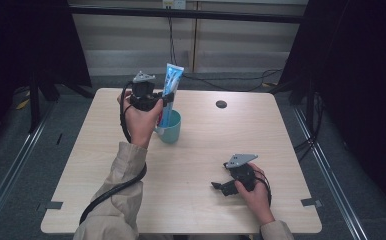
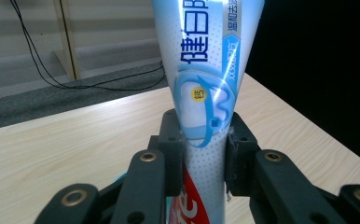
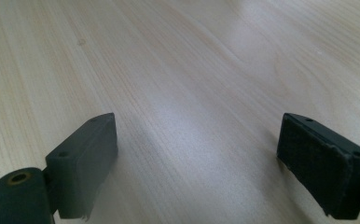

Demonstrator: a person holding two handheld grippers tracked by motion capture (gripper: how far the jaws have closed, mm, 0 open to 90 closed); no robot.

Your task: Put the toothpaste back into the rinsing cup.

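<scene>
A blue and white toothpaste tube [image 1: 171, 85] stands upright with its lower end inside a teal mug [image 1: 172, 128] on the wooden table [image 1: 191, 165]. My left gripper [image 1: 162, 100] is shut on the tube above the mug's rim. In the left gripper view the two black pads clamp the tube [image 2: 205, 84] from both sides, my left gripper [image 2: 205, 161] holding it at its narrower part. My right gripper [image 1: 220, 187] rests low over the table at the front right, held in a hand. Its jaws stand wide apart in the right gripper view, my right gripper [image 3: 199, 163] with only bare wood between them.
A small dark round disc [image 1: 221, 104] lies on the table at the back right. Black cables [image 1: 231, 80] run across the floor behind the table. Tape marks sit at the front corners [image 1: 311, 202]. Dark curtains flank both sides.
</scene>
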